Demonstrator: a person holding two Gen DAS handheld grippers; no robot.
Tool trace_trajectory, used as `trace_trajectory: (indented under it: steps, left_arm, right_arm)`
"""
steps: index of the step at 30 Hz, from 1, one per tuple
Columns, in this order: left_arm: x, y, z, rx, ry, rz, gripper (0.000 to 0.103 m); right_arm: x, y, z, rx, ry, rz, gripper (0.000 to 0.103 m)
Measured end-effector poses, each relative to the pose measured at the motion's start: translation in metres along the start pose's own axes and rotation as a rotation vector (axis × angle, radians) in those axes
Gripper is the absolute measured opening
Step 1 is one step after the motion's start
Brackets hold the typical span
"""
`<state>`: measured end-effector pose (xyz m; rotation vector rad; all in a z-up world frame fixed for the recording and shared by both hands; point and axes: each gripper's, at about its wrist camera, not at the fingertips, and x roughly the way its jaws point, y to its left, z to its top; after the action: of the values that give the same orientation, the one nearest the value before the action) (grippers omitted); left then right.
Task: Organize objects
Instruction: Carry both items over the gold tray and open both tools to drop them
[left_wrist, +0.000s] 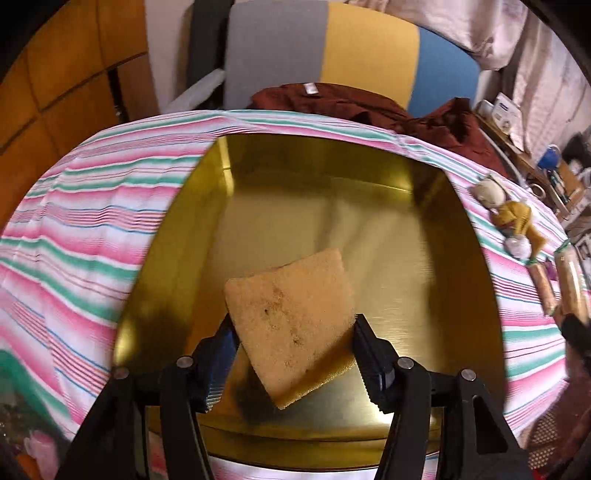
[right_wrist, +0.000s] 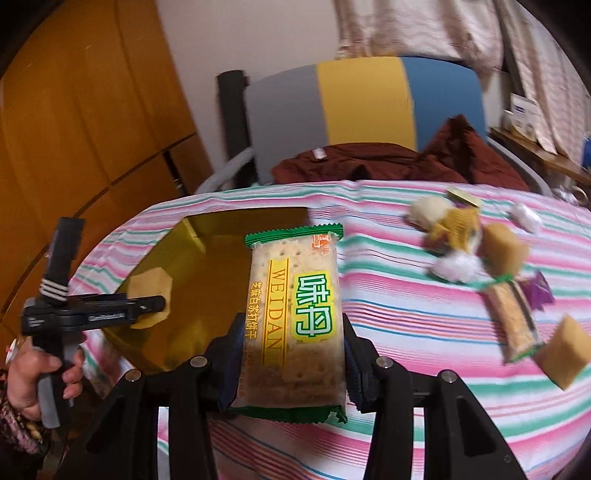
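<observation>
The right gripper (right_wrist: 295, 354) clamps a cracker packet (right_wrist: 293, 317) printed "WEIDAN" with green Chinese characters, above the near edge of the gold tin (left_wrist: 369, 206) on the striped cloth (left_wrist: 74, 221). The left gripper (left_wrist: 291, 354) holds 1 tan sponge (left_wrist: 291, 314) over the tin.

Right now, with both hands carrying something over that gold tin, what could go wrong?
1. The tan square sponge sits tilted and cornerwise between the left gripper's jaws, so it may slip out early.
2. The green-edged cracker packet in the right gripper is slick plastic gripped near its lower end; it might slide or the crackers might crack.
3. Both tools are heading for the same gold metal tin, so they could bump each other.
</observation>
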<state>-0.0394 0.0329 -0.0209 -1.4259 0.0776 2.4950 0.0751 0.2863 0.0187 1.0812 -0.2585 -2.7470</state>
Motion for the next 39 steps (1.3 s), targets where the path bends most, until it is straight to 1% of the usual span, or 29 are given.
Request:
trace_trajectory:
  steps: [2, 5, 9, 10, 11, 12, 13, 14, 17, 19, 20, 23, 25, 28, 31, 34, 36, 39]
  left_arm:
    - [0.003, 0.009, -0.001, 0.003, 0.006, 0.024, 0.062]
    - [0.007, 0.02, -0.004, -0.002, 0.021, 0.064, 0.062]
    - [0.012, 0.035, -0.01, -0.032, 0.059, 0.08, 0.063]
    - [0.012, 0.036, -0.01, -0.034, 0.074, 0.076, 0.067]
    - [0.013, 0.038, -0.009, -0.04, 0.087, 0.066, 0.075]
    - [0.01, 0.04, -0.008, -0.053, 0.091, 0.058, 0.08]
    - [0.007, 0.044, -0.007, -0.083, 0.092, 0.045, 0.09]
    - [0.002, 0.049, -0.006, -0.116, 0.086, 0.02, 0.094]
    - [-0.013, 0.06, 0.0, -0.205, 0.053, -0.059, 0.094]
    - [-0.026, 0.069, 0.003, -0.26, 0.008, -0.085, 0.094]
    - [-0.034, 0.073, 0.004, -0.294, -0.024, -0.086, 0.096]
    - [-0.05, 0.08, 0.006, -0.348, -0.094, -0.066, 0.098]
    - [-0.057, 0.085, 0.008, -0.375, -0.126, -0.055, 0.099]
    - [-0.061, 0.087, 0.01, -0.403, -0.146, -0.058, 0.1]
    - [-0.06, 0.089, 0.009, -0.414, -0.149, -0.063, 0.1]
    - [-0.06, 0.087, 0.007, -0.42, -0.147, -0.076, 0.1]
    - [-0.06, 0.086, 0.006, -0.424, -0.143, -0.083, 0.1]
    - [-0.057, 0.084, 0.004, -0.437, -0.137, -0.105, 0.1]
  right_arm:
    - [0.009, 0.012, 0.003, -0.006, 0.019, 0.036, 0.046]
    - [0.023, 0.027, 0.006, -0.007, 0.058, 0.066, 0.046]
    - [0.042, 0.051, 0.007, -0.043, 0.096, 0.098, 0.046]
    - [0.047, 0.058, 0.007, -0.053, 0.106, 0.105, 0.046]
    - [0.051, 0.064, 0.006, -0.056, 0.114, 0.112, 0.046]
    - [0.056, 0.069, 0.006, -0.055, 0.125, 0.119, 0.046]
    - [0.062, 0.073, 0.005, -0.053, 0.139, 0.124, 0.046]
    - [0.065, 0.076, 0.005, -0.051, 0.148, 0.127, 0.046]
    - [0.078, 0.084, 0.002, -0.048, 0.177, 0.132, 0.046]
    - [0.088, 0.089, 0.0, -0.048, 0.195, 0.135, 0.046]
    - [0.093, 0.092, 0.0, -0.049, 0.205, 0.134, 0.046]
    - [0.106, 0.101, 0.0, -0.051, 0.224, 0.139, 0.046]
    - [0.116, 0.109, 0.0, -0.063, 0.237, 0.139, 0.046]
    - [0.13, 0.119, -0.001, -0.06, 0.262, 0.131, 0.046]
    - [0.142, 0.123, -0.001, -0.023, 0.288, 0.11, 0.047]
    - [0.148, 0.125, -0.002, -0.004, 0.308, 0.112, 0.048]
    - [0.145, 0.125, -0.001, -0.007, 0.303, 0.125, 0.049]
    - [0.132, 0.123, 0.0, -0.009, 0.267, 0.148, 0.05]
